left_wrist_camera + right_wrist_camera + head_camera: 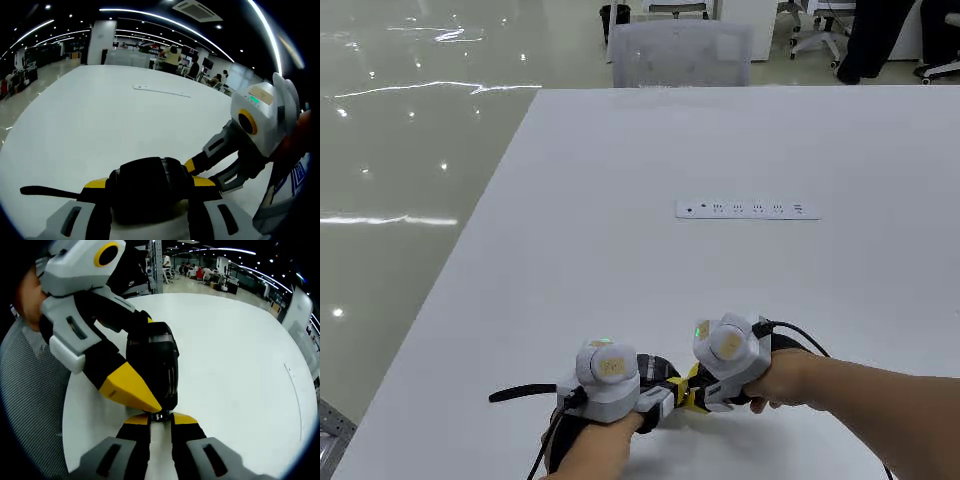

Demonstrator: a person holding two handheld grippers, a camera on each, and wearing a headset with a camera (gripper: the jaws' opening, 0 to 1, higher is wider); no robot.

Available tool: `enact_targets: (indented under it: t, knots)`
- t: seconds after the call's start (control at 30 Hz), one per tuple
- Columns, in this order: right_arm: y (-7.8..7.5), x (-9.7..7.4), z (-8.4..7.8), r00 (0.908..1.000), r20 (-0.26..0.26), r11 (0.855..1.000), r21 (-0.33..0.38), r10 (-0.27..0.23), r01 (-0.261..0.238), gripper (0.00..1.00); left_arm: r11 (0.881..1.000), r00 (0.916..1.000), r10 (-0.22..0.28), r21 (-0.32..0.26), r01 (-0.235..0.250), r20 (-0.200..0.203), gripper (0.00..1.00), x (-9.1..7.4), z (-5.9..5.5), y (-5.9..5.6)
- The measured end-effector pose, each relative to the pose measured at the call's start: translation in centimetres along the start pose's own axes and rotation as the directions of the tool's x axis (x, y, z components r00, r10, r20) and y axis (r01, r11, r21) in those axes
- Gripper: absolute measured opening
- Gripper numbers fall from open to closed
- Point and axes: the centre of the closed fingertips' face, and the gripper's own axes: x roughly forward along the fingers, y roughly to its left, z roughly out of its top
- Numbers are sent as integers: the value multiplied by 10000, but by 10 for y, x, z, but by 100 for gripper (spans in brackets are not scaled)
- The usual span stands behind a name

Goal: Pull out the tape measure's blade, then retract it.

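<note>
Near the surface's (620, 200) front edge, the left gripper (148, 182) is clamped around the tape measure (150, 200), and the right gripper (160, 421) looks pinched on the blade tip (160, 415). I'd hold the case firm and draw the tip straight rightward, level, so it doesn't slip free.

This is an open-plan office. A long white table (620, 200) carries a flat power strip (747, 209) in the middle of the head view. A grey mesh chair (680, 55) stands at the top centre, and wheeled office chairs (817, 40) stand at the upper right on a glossy floor (400, 130). At the top of the left gripper view there are long ceiling light strips (165, 21) and an air-conditioning vent (196, 10). People (173, 55) are at desks just below.
</note>
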Motion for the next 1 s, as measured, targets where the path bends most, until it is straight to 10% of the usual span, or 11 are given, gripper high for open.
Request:
enact_targets:
  t: [0.67, 1.0]
  knots:
    - [-1, 1, 0, 9998, -99, 9998, 141, -169, 171, 15, 9997, 9991, -232, 57, 234, -348, 59, 1, -1, -1]
    - [-5, -15, 2, 9887, 795, 9812, 1561, -1269, 1133, 28, 9942, 9981, -571, 895, 591, -250, 67, -8, 0, 6]
